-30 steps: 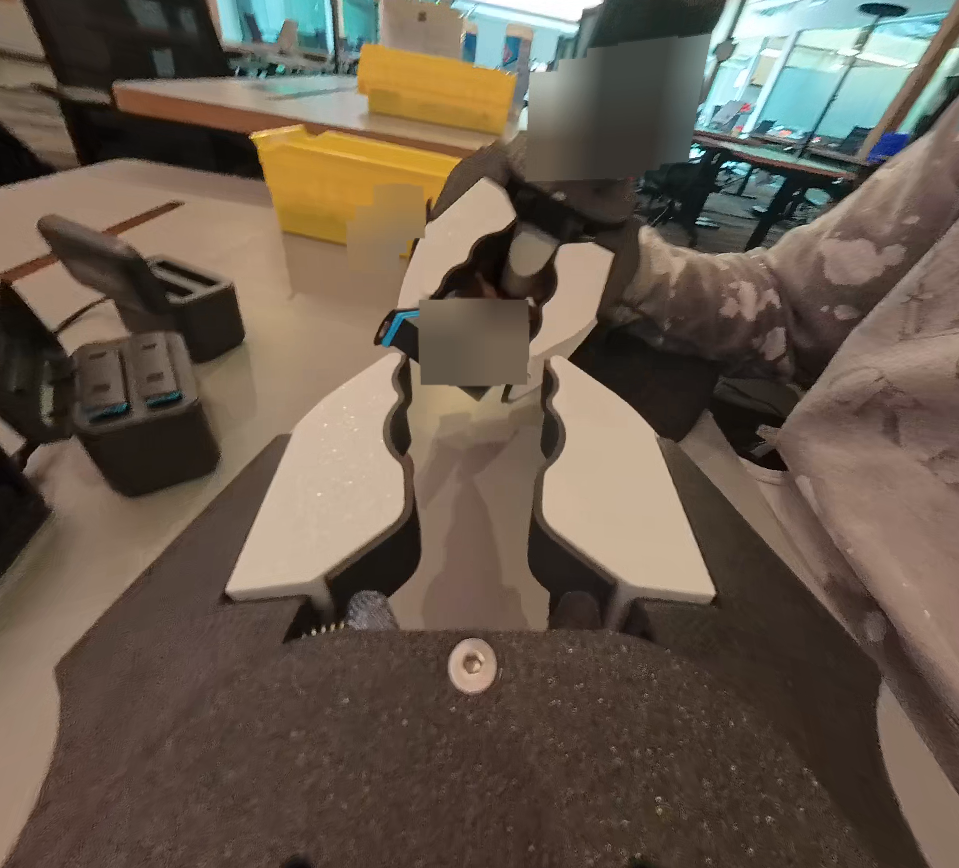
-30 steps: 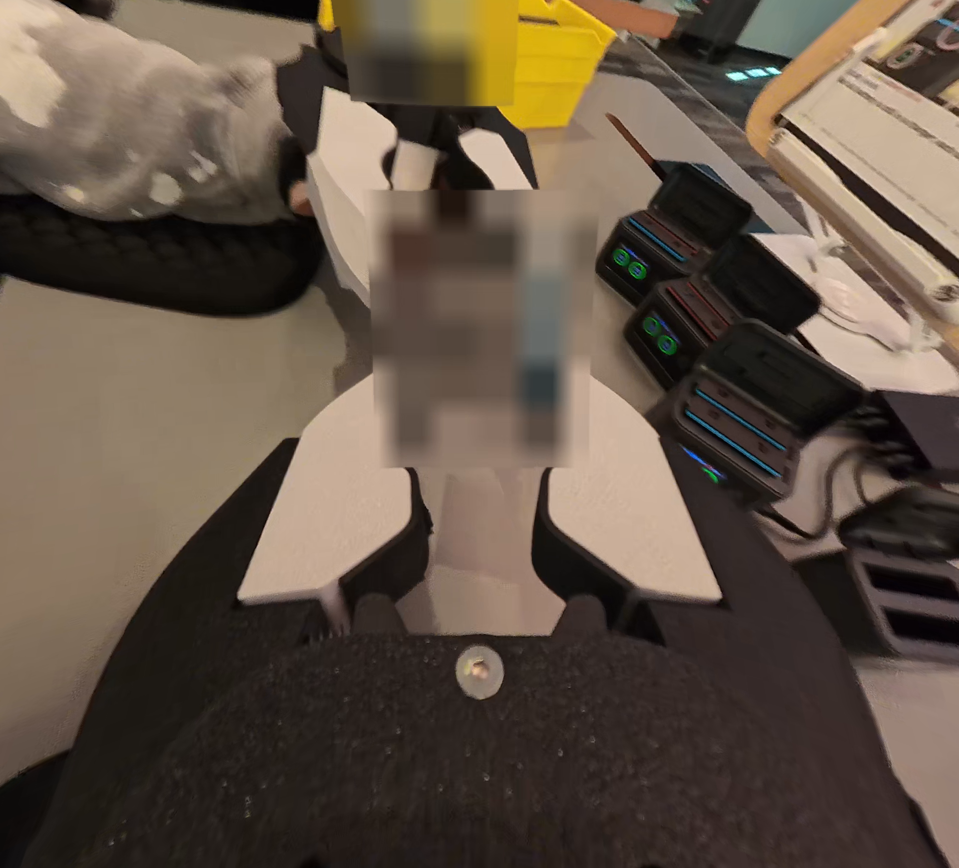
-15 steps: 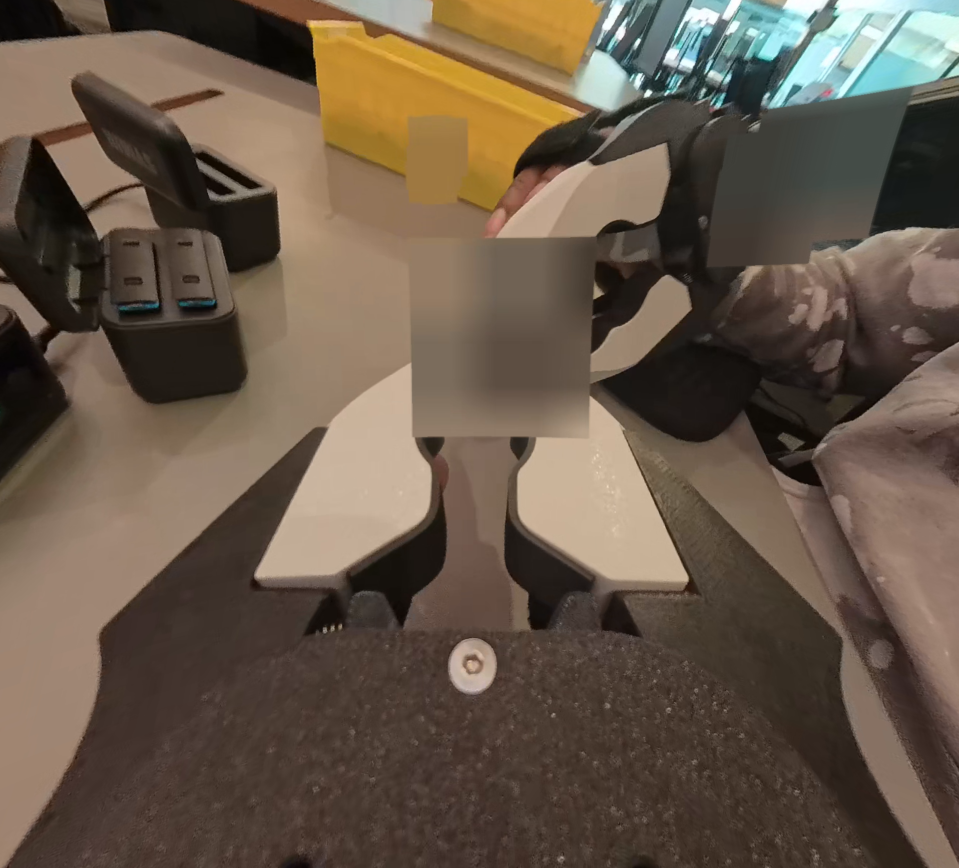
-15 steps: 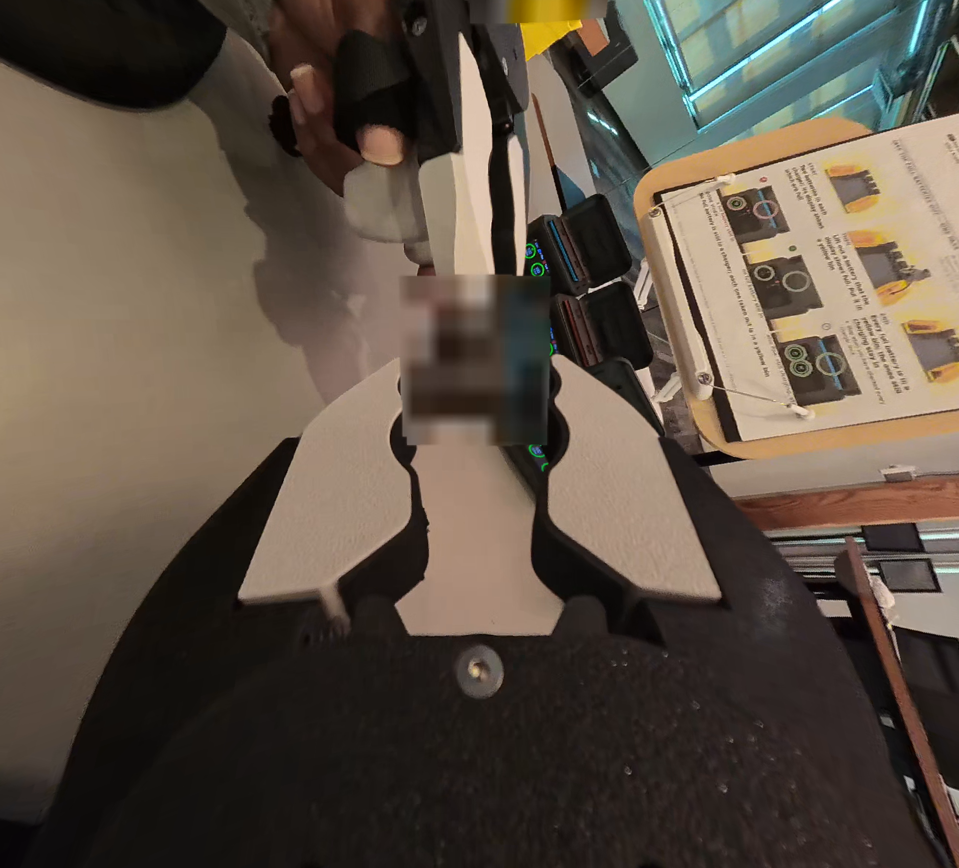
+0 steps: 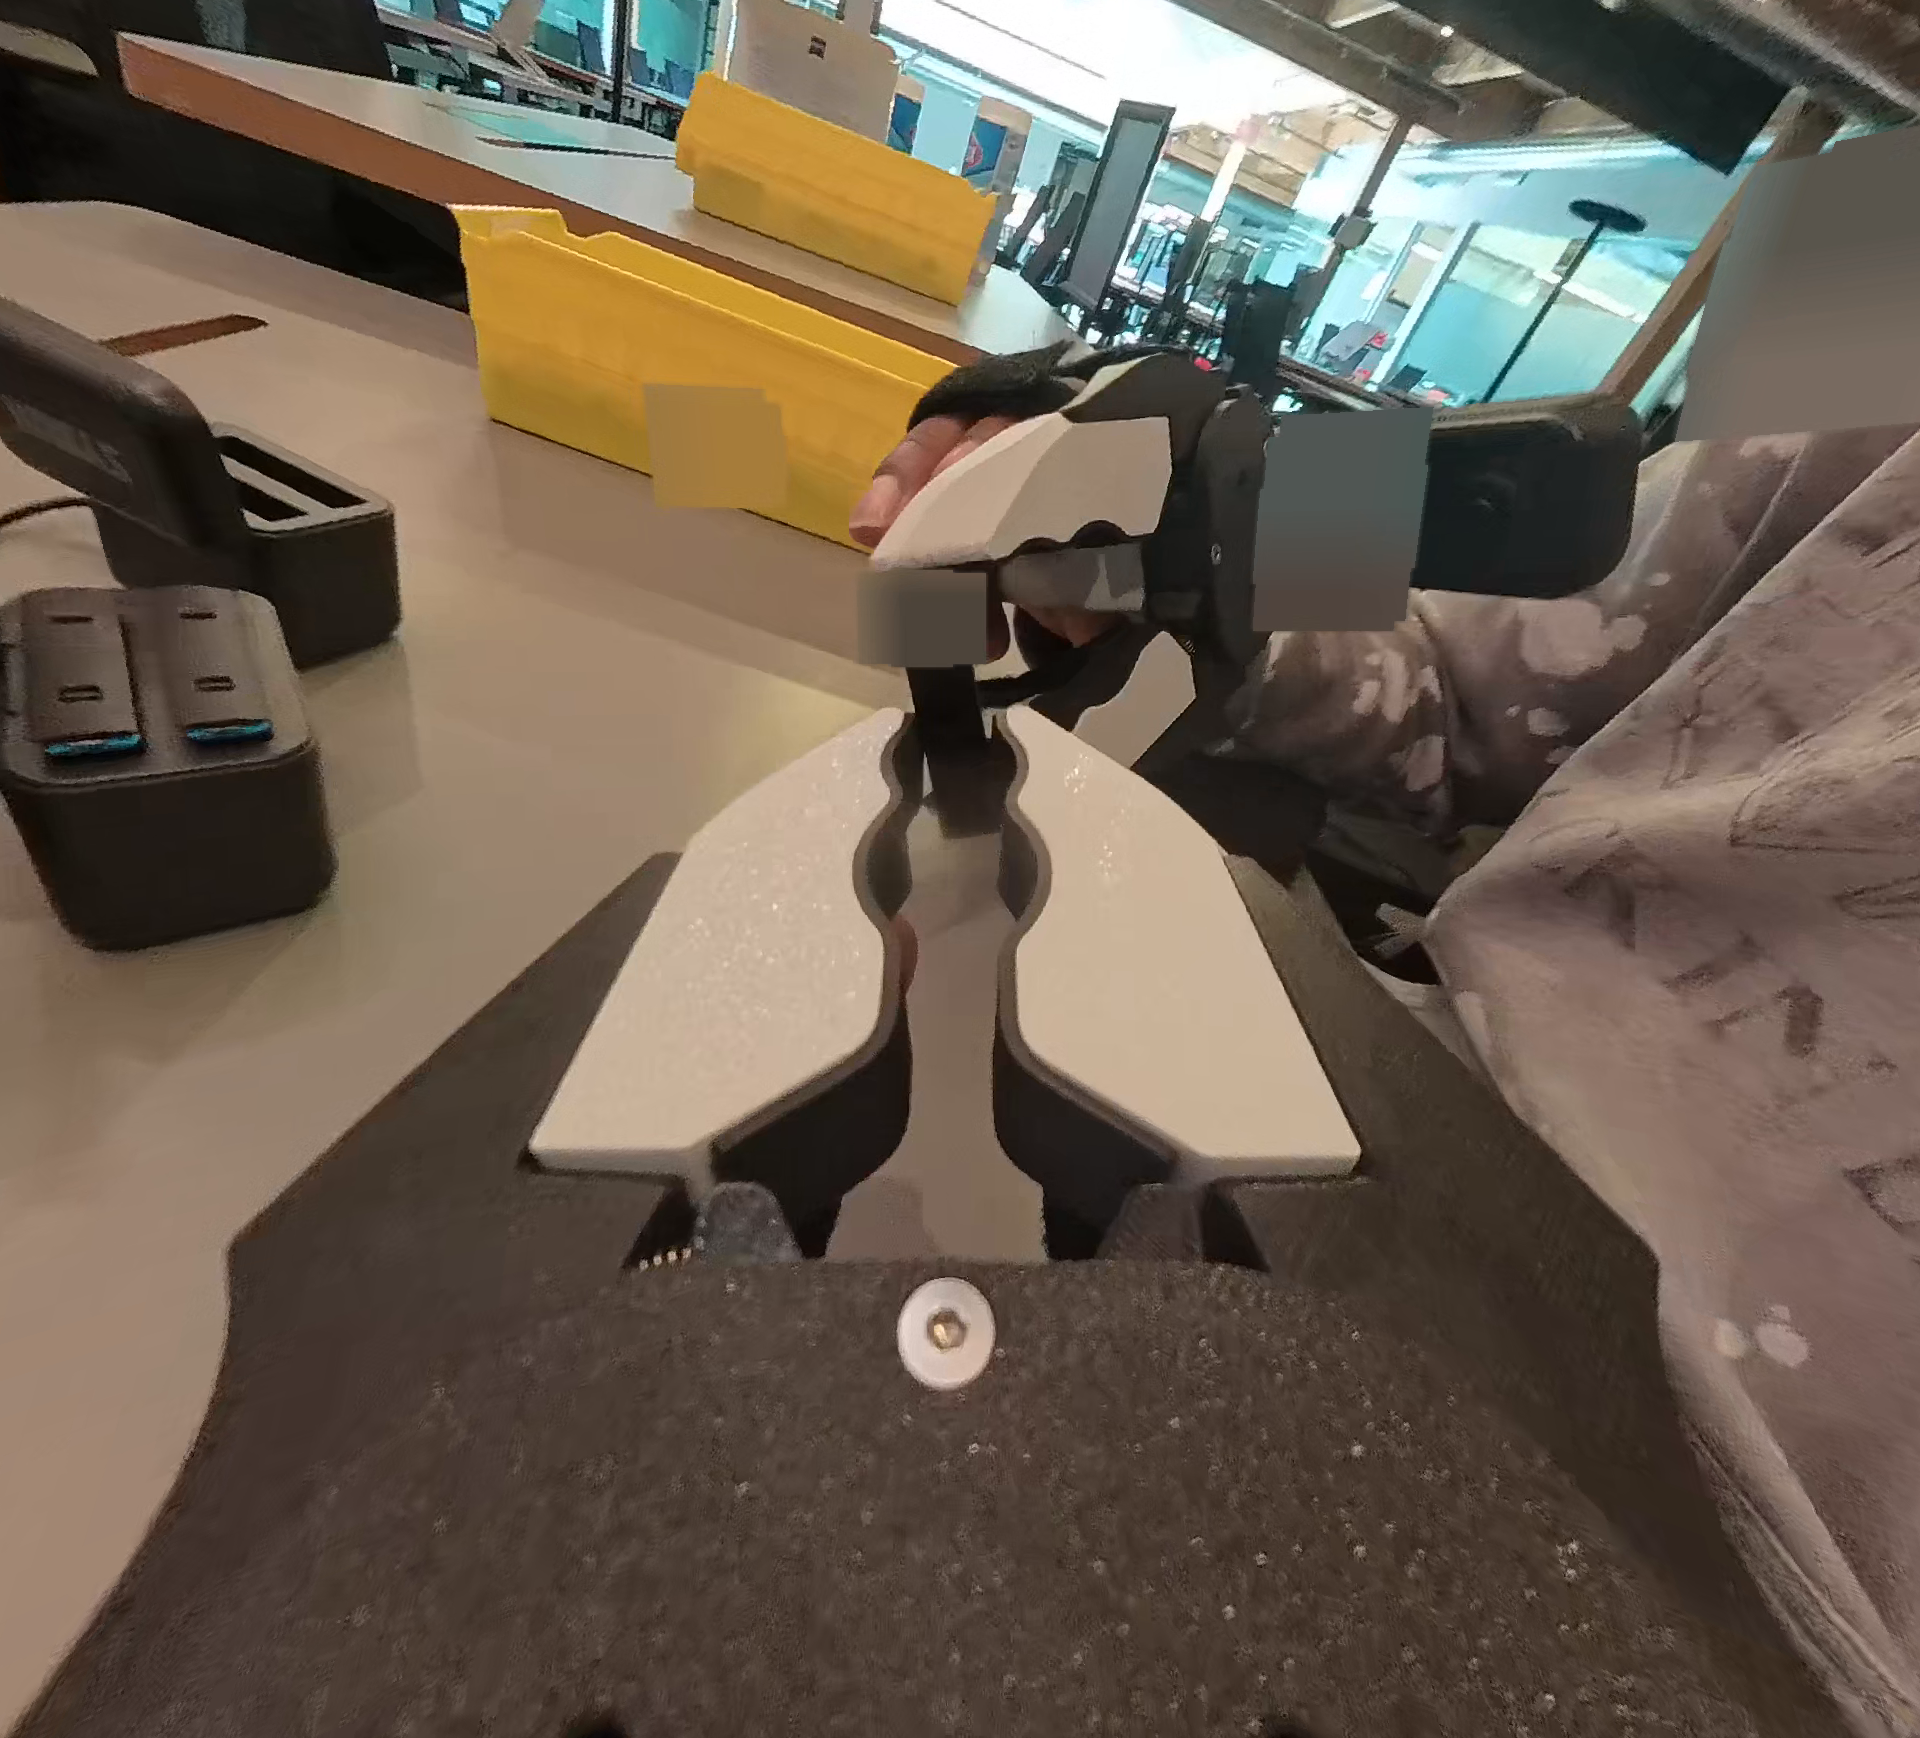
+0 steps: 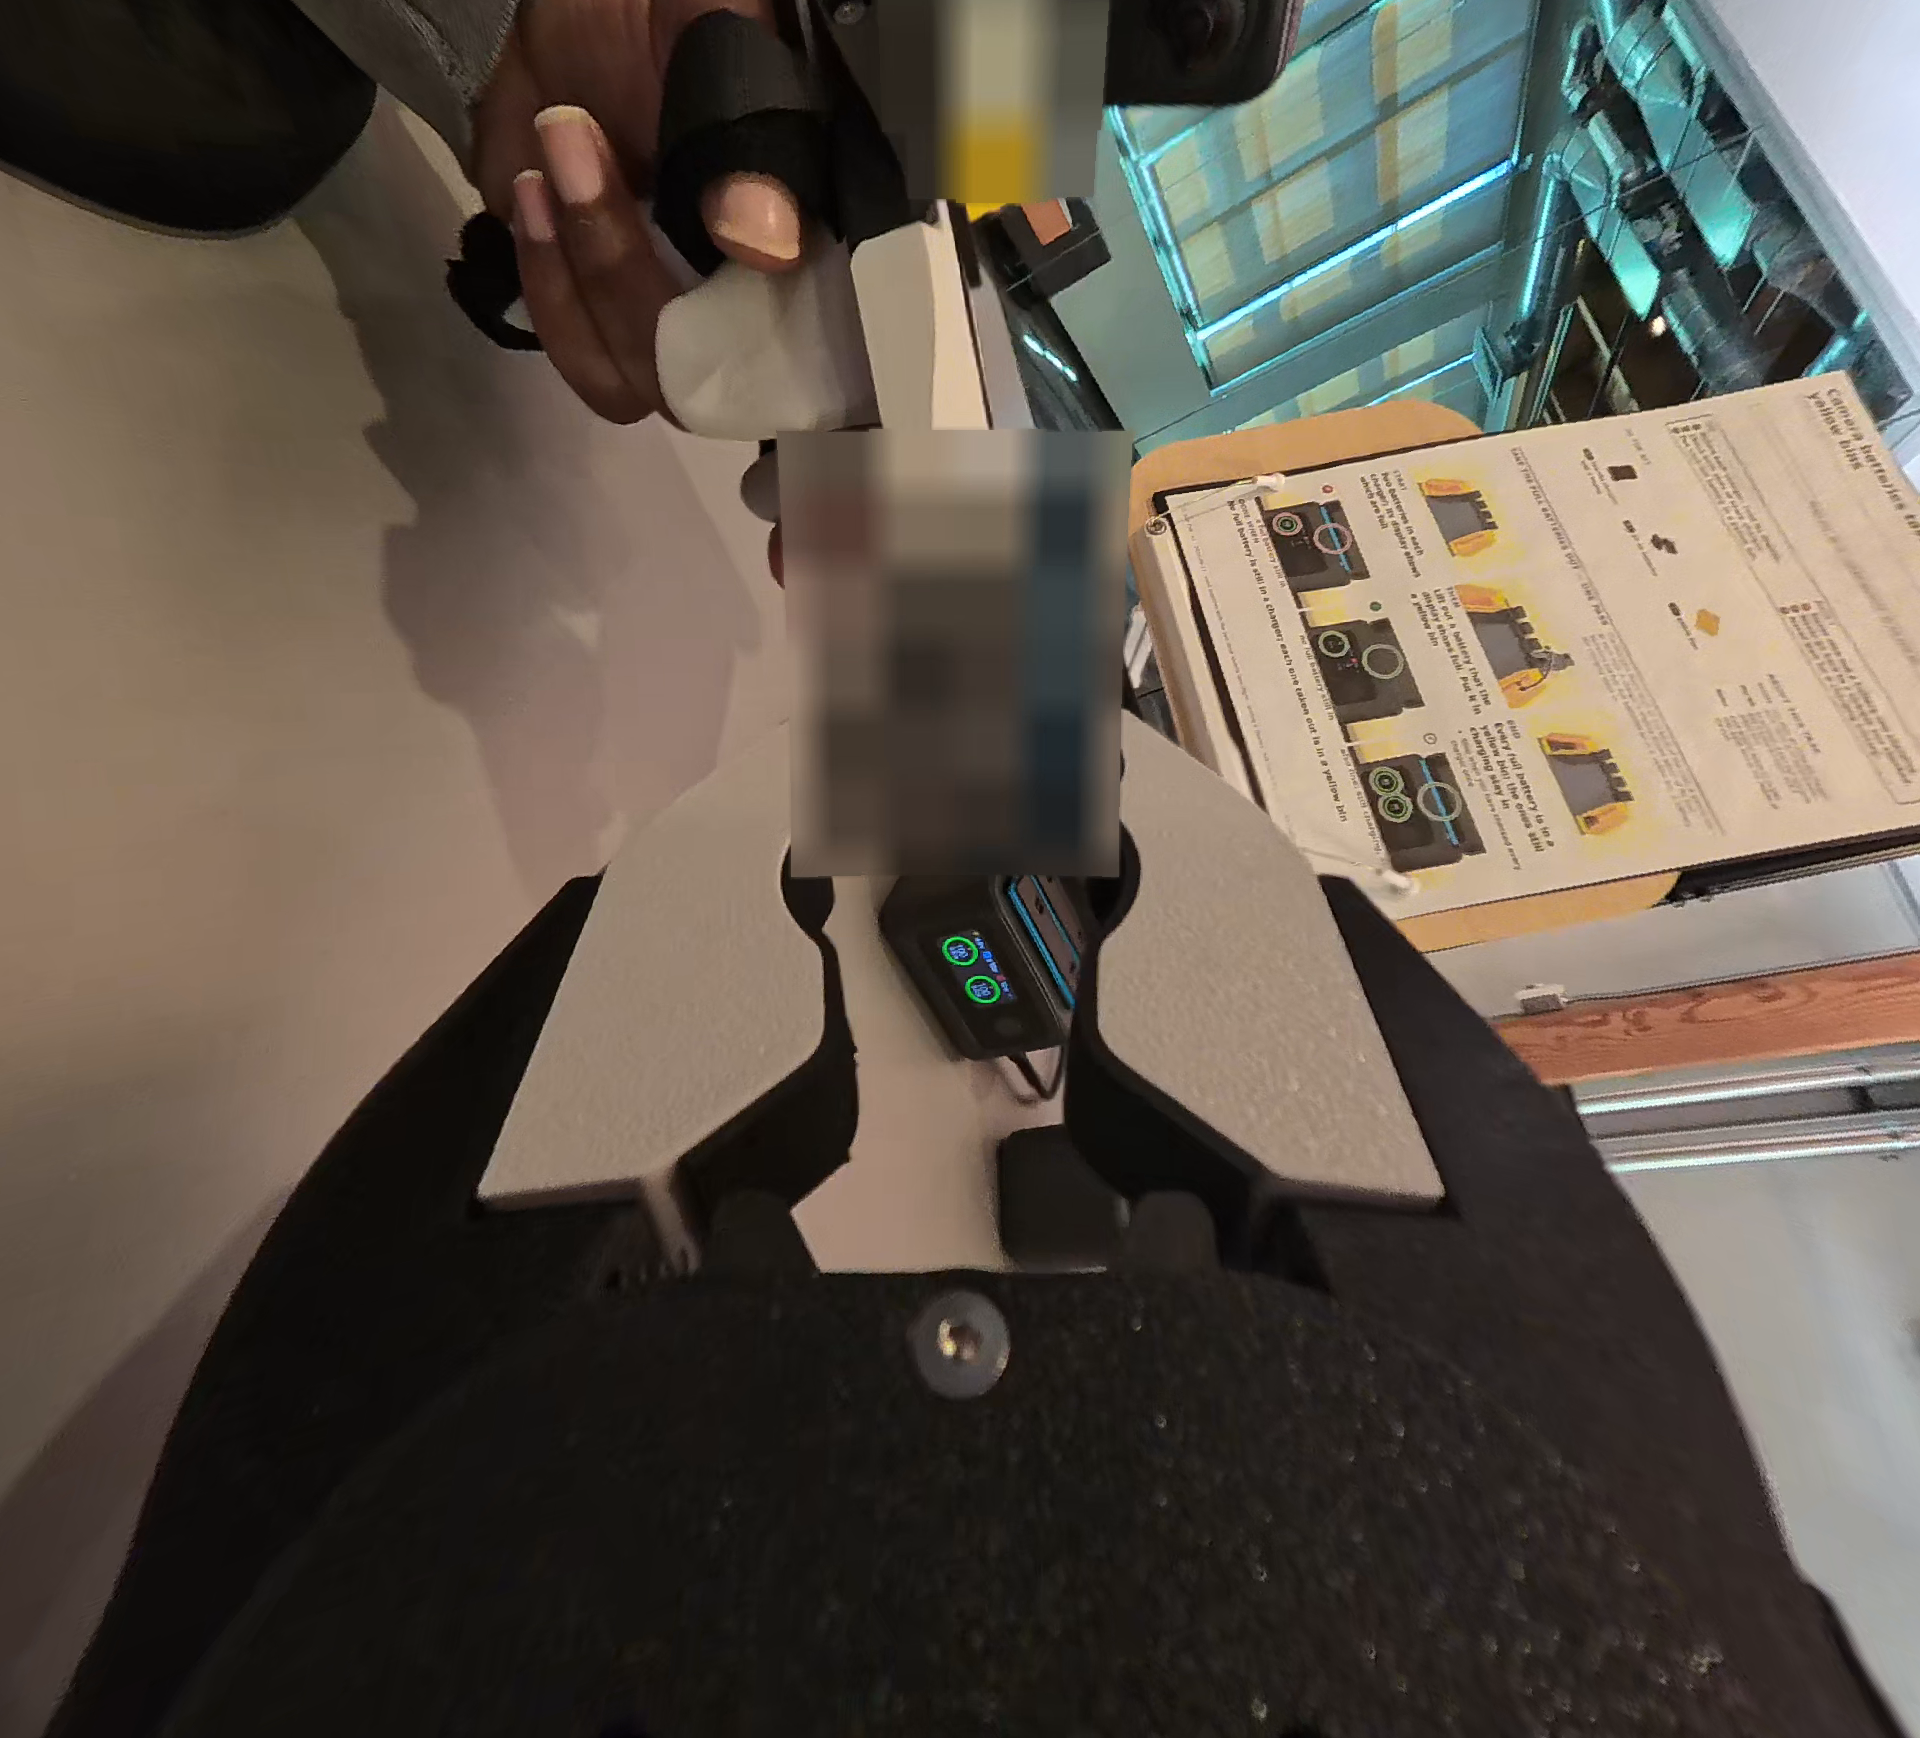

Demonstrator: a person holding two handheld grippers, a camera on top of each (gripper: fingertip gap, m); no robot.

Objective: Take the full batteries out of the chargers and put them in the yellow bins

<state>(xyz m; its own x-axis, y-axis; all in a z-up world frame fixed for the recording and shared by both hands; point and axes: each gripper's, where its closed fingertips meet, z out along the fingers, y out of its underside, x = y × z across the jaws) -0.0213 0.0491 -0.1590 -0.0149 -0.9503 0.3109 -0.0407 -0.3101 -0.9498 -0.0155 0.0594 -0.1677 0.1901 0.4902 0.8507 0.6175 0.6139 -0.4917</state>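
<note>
In the left wrist view, a dark battery (image 5: 951, 779) is pinched between the tips of the left gripper (image 5: 954, 758), its upper end hidden by a blur. The right gripper (image 5: 1023, 514) is seen beyond, near a yellow bin (image 5: 582, 338). A charger (image 5: 156, 753) with two batteries stands at left.

In the right wrist view, the right gripper (image 6: 956, 847) is spread; whether it grips anything cannot be told behind the blur. A charger (image 6: 977, 976) lies below.

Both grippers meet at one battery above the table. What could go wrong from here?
1. The left gripper pinches only the thin end of the battery at its fingertips, so it might twist loose and fall onto the table.
2. The right gripper sits between it and the yellow bin, so carrying it straight across may cause a bump.
</note>
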